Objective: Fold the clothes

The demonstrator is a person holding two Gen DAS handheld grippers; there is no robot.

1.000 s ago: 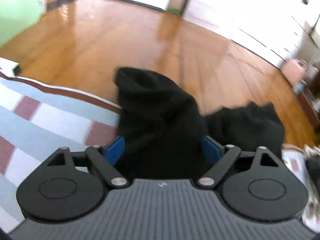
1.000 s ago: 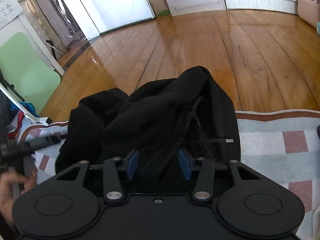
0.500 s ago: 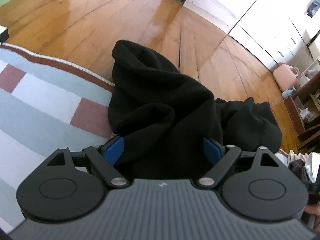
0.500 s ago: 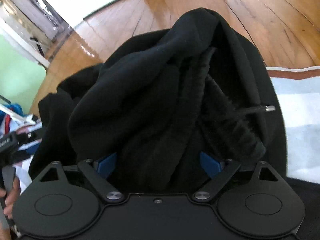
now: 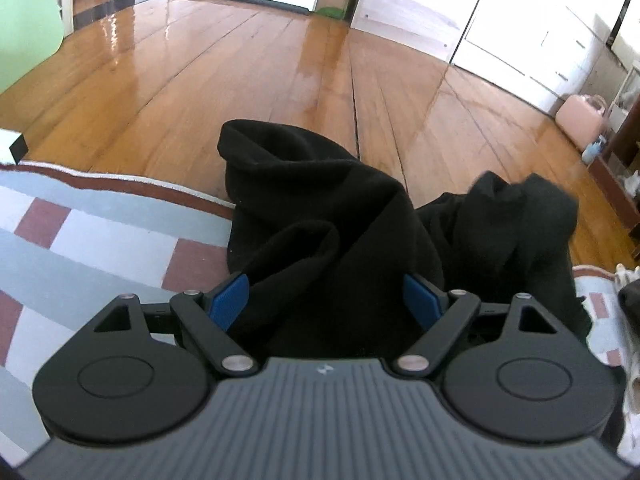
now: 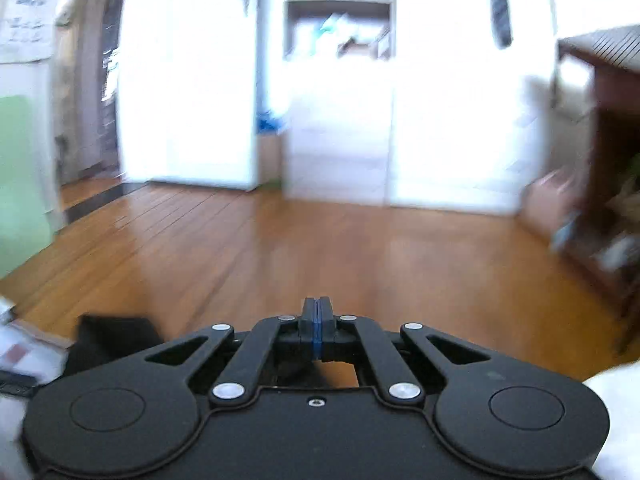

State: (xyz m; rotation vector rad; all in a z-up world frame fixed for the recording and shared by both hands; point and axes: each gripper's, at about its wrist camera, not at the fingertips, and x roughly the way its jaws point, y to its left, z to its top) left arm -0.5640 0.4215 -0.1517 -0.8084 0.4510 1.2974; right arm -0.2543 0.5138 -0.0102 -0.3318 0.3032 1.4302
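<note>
A black garment (image 5: pixel 332 240) lay bunched at the edge of a checked rug (image 5: pixel 80 232), its folds filling the centre of the left wrist view and spilling onto the wood floor (image 5: pixel 248 80) beyond. The left gripper (image 5: pixel 326 298) stood spread, blue pads (image 5: pixel 230 296) either side of a thick ridge of cloth at lower centre, apparently placed to take hold of the heap before any fold could start; it had not closed. The right gripper (image 6: pixel 316 334) was pressed together at lower centre of its blurred view, pointing across the floor at white cabinets (image 6: pixel 340 128); whether it pinched any cloth could not be told. Only a dark corner of the garment (image 6: pixel 116 338) showed at lower left, beside and below that tool.
</note>
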